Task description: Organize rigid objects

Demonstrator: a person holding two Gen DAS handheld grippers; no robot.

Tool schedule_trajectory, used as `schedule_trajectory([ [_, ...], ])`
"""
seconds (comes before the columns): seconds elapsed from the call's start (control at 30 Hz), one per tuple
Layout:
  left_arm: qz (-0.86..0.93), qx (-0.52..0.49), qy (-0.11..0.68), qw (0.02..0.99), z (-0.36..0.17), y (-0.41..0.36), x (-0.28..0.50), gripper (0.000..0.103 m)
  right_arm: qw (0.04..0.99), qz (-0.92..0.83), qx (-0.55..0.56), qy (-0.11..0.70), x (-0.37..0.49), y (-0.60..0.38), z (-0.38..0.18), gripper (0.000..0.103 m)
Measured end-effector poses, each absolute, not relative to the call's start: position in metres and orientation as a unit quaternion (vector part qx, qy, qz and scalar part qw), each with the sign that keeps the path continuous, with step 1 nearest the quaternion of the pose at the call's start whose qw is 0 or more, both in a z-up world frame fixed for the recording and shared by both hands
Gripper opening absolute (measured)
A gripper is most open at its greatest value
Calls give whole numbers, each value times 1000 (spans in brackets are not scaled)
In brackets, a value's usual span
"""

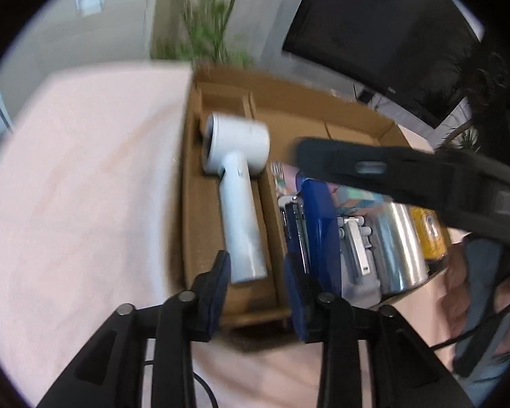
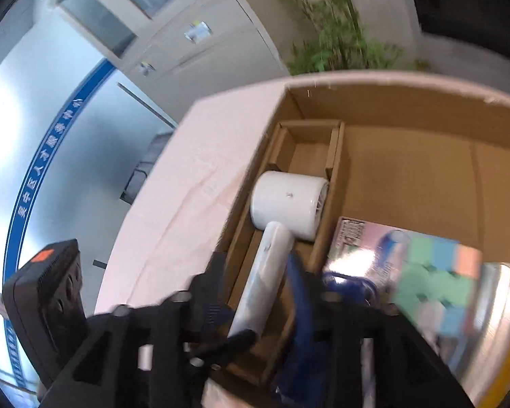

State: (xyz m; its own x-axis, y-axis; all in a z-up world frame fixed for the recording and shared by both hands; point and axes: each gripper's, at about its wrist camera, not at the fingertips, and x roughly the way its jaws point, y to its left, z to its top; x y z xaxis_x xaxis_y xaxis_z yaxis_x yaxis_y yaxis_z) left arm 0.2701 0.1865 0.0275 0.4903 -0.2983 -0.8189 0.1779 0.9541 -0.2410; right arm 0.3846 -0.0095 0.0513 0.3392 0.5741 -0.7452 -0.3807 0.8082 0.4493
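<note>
A white hair dryer [image 1: 236,183] lies in the narrow left compartment of a cardboard box [image 1: 323,102], head at the far end. My left gripper [image 1: 256,280] is open just behind the handle's near end, not touching it. In the right wrist view the dryer [image 2: 282,210] lies in the same slot of the box [image 2: 408,115]. My right gripper [image 2: 258,282] is open with its fingers on either side of the handle. In the left wrist view the right gripper's finger [image 1: 374,166] reaches in over the box from the right.
The box's wide compartment holds a blue object [image 1: 318,224], a steel cup [image 1: 399,241], a yellow can [image 1: 428,234], a grey-white gadget [image 1: 355,248] and a colourful packet [image 2: 408,265]. The box sits on a pink tablecloth [image 1: 85,204]. A plant [image 2: 333,34] stands behind.
</note>
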Motion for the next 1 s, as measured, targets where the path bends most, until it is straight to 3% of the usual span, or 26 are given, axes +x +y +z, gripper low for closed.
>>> schedule_trajectory([
  [0.03,-115,-40,458,880,38,187,252,61,832,285,86,469,369,-18,62,91],
  [0.07,-84,-23,413,907,52,186,224,83,857,266,66,436,346,-31,71,98],
  [0.17,-1,-10,294,956,70,171,174,102,904,199,6,379,280,-68,72,103],
  [0.27,33,-18,247,968,67,148,136,102,915,144,-8,378,231,-99,53,103],
  [0.43,4,-23,270,963,44,87,141,102,912,100,6,397,189,-138,22,102],
  [0.63,-20,-18,305,952,40,35,140,102,921,80,4,382,154,-184,31,102],
  [1.0,-11,-16,301,953,47,17,136,102,928,62,13,368,130,-212,54,102],
])
